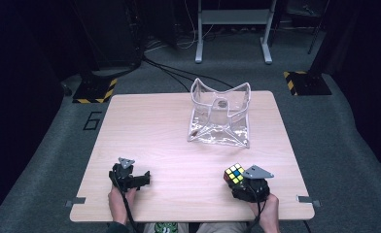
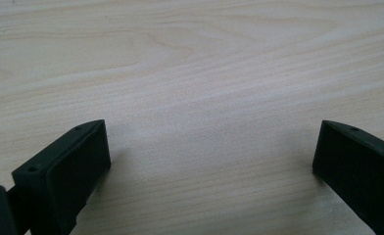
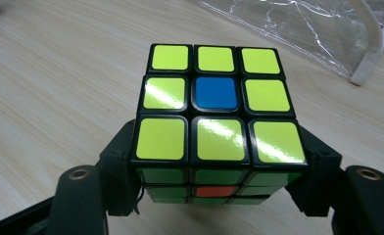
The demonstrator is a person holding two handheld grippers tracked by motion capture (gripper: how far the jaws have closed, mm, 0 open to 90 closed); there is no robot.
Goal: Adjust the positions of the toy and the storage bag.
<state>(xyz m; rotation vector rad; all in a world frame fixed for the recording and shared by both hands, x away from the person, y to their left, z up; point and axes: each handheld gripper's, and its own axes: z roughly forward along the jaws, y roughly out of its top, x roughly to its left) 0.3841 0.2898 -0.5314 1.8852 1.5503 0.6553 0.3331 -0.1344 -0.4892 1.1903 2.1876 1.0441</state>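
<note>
A pale wooden surface (image 1: 169,126) fills the scene. Toward its far side, right of centre, stands a clear plastic bag (image 1: 220,114), mouth open upward. Near the front right edge, well apart from the bag, the right hand-held gripper (image 1: 237,177) clamps a puzzle cube (image 3: 217,117) between its jaws, yellow face with a blue centre upward. At the front left, the left hand-held gripper (image 2: 212,147) rests with jaws spread wide, holding nothing.
</note>
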